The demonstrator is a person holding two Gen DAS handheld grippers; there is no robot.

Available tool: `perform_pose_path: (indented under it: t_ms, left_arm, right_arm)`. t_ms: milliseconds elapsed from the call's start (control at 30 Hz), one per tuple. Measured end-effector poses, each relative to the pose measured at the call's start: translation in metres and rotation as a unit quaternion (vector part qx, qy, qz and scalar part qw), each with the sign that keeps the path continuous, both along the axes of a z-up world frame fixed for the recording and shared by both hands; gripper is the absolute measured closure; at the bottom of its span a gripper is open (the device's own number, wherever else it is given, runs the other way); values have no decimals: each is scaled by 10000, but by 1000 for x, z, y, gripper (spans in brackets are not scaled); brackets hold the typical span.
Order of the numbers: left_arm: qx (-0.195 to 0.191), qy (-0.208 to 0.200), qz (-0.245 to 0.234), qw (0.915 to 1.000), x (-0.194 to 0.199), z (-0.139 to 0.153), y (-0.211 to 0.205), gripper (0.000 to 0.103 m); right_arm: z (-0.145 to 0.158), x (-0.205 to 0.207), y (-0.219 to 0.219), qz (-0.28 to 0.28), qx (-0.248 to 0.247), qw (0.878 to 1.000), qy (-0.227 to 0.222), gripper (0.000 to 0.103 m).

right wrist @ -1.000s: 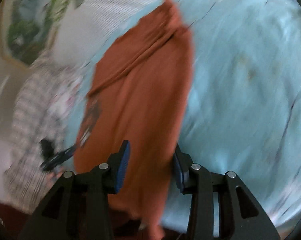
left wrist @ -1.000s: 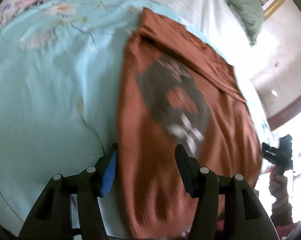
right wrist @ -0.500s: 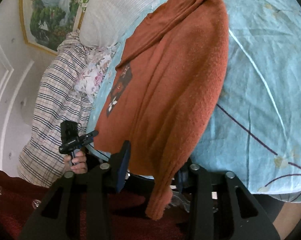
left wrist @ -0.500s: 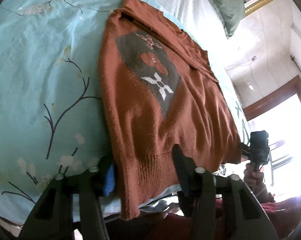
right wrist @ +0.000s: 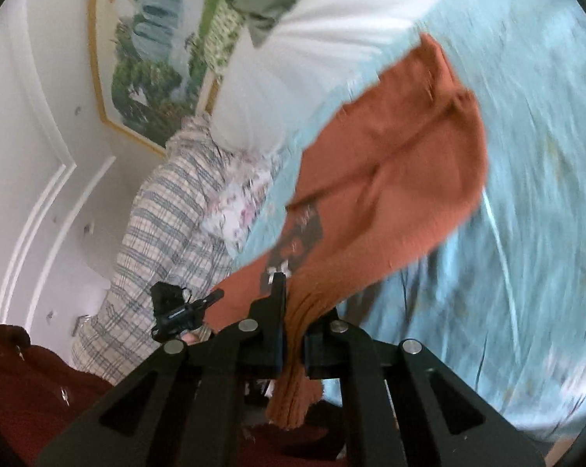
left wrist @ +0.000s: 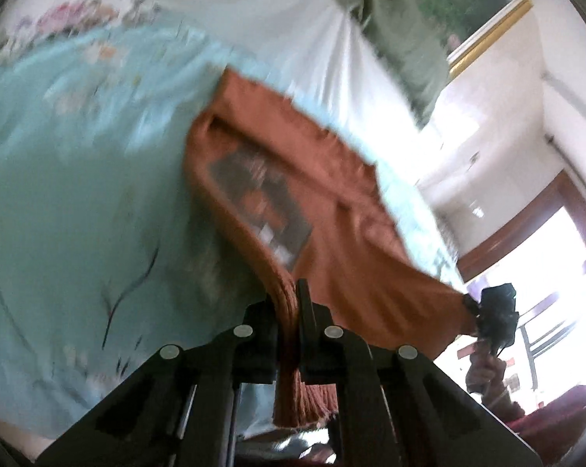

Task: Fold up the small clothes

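Sweater [left wrist: 343, 210] lies on the bedspread [left wrist: 78, 202], pillow [left wrist: 300, 31] behind it; left gripper [left wrist: 291, 303] and right gripper [right wrist: 293, 311] each clamp one near hem corner, checked cloth [right wrist: 156, 241] beside the bed.

No readable text, label or number anywhere.

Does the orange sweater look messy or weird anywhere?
Nothing looks torn or spilled. The orange sweater is only bunched where the left gripper and right gripper have just closed on its bottom hem, so that edge lifts off the blue bedspread in ridges. Both views are blurred, so small flaws could hide.
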State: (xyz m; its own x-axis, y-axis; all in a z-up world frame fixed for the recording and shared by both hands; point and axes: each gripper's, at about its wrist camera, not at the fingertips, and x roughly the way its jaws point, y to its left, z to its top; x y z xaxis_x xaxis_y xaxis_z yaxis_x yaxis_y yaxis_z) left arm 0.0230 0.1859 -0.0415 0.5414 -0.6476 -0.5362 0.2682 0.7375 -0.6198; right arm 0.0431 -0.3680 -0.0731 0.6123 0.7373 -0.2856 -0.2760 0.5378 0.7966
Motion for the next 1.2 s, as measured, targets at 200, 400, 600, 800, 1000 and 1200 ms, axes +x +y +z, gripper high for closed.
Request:
perform_pose_path:
  t_ms: [200,400,600,800,1000,1200]
  left_arm:
    - [-134,-474,429,9979,58,33,-12,98]
    - [172,-721,944,9928,149,49,-38,98]
    - [564,-580,1293,9883,251,41,-59,98]
    - [955,-354,1344,9857,319,16,-70,98]
    - [1315,221,1331,9821,368,-35,-77,97]
    - [1151,242,1032,9877,346,-40,-81,57]
  right_arm:
    - [27,72,-19,-487,-446,9975,-257,95]
    - [27,169,-51,-1003,-777,9919,-23,95]
    - [9,245,-63,-1185,-951,9880,294,95]
    - [-15,292,-61,-1165,-1439,9804,675,95]
    - [-41,313,-58,-1111,-1873,9667,1343,95]
    - [0,253,-57,-1657,-2033,9627,663,58]
